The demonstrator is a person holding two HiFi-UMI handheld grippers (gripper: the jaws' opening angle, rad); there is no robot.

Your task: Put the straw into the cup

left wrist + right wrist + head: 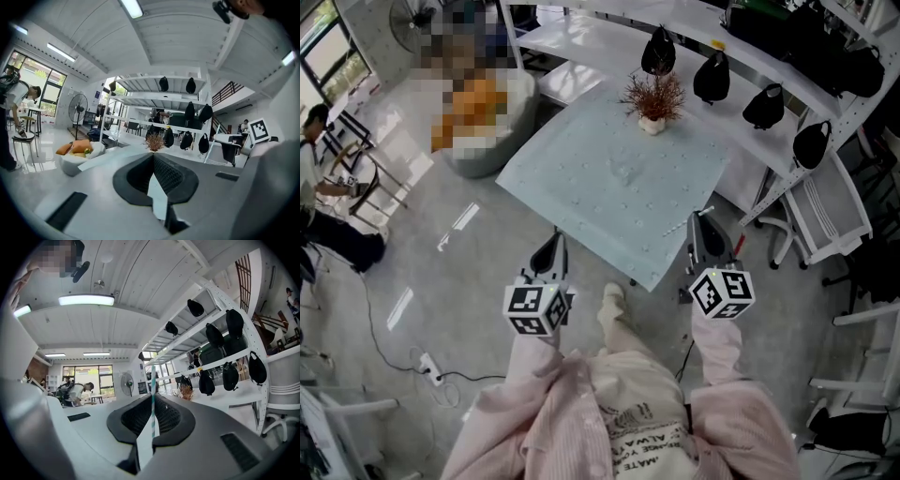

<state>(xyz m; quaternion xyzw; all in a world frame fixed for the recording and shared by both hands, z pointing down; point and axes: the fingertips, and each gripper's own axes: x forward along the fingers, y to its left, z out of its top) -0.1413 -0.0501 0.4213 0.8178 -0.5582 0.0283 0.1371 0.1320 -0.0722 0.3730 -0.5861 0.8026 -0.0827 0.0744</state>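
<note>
Over the pale table point(609, 187), head view gives us left gripper point(551, 246) and right gripper point(699, 221), one plant point(653, 98), four black bags point(658, 52) along the shelf point(600, 42); left gripper view, jaws together, nothing between; right gripper view, jaws clamped on the one striped straw point(152, 394), upright, white room behind.

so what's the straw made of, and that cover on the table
The straw looks like paper: a matte surface with teal and white spiral stripes, though thin plastic can't be ruled out. The table cover is a pale, dull sheet with faint wrinkles and small dots, probably cloth or soft plastic.
</note>
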